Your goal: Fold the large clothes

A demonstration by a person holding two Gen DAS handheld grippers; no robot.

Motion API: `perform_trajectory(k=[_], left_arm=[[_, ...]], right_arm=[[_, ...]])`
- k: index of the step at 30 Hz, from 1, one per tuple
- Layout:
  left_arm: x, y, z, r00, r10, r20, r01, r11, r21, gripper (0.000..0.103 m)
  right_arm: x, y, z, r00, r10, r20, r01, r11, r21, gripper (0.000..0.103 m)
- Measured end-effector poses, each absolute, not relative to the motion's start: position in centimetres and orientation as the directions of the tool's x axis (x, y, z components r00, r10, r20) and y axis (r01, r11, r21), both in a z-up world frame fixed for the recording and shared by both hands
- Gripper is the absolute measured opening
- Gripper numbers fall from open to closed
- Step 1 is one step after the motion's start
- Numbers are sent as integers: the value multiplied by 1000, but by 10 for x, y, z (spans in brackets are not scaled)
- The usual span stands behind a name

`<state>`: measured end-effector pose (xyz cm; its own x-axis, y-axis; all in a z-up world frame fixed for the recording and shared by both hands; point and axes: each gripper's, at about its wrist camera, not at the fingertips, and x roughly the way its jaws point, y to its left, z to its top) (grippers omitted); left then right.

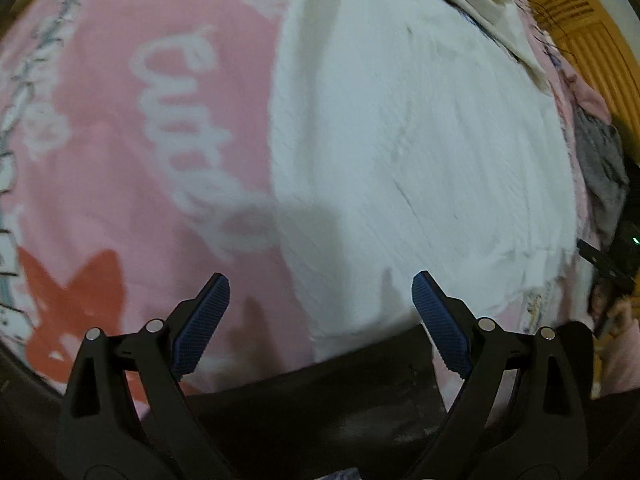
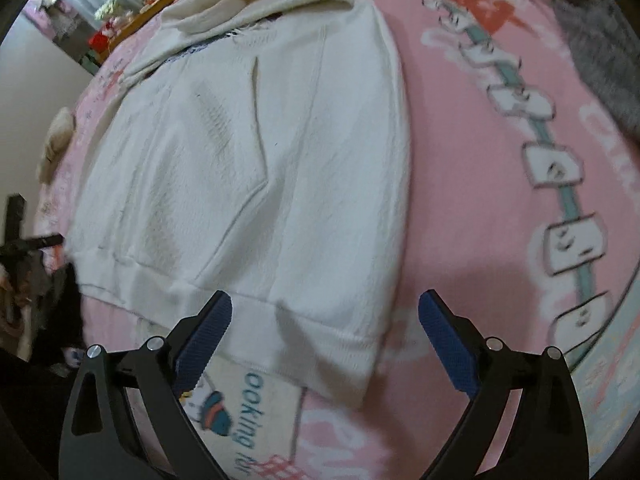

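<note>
jaws wide, empty, above sweater (image 2: 248,168)

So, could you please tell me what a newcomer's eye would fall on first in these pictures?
A large white sweater lies spread flat across the middle of a pink blanket printed with cartoon figures and lettering. Low in each wrist view, the left hand-held gripper and right hand-held gripper hang open over the sweater's near hem, holding nothing. A grey garment sits at the blanket's far right edge.

White knitted hooded sweater (image 2: 248,168): hood cut off at top edge. Pink printed fleece blanket (image 1: 120,160): lettering blurred, unreadable.
</note>
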<state>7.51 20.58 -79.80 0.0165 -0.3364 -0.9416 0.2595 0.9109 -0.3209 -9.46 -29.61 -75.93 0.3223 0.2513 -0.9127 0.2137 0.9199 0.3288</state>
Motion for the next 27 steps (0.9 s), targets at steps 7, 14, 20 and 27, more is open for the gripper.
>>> perform_trajectory(k=[7,14,20,27], left_arm=[[64,192,-818,-51,-355,-934,272,894,-355,92],[62,176,-819,8,-352,-936,251,906,-339,96],[52,152,-808,101,-257,-961,322,923,-213,90],[43,131,-802,186,-155,-970,387,919,-73,76]], right_arm=[[-96,-288,-780,317,295,-901,242,894,377,92],[-99,-287,-783,337,317,-887,201,896,396,95],[-102,-272,-783,329,220,-918,179,940,290,85],[-115,-251,-765,361,212,-908,134,952,276,36]])
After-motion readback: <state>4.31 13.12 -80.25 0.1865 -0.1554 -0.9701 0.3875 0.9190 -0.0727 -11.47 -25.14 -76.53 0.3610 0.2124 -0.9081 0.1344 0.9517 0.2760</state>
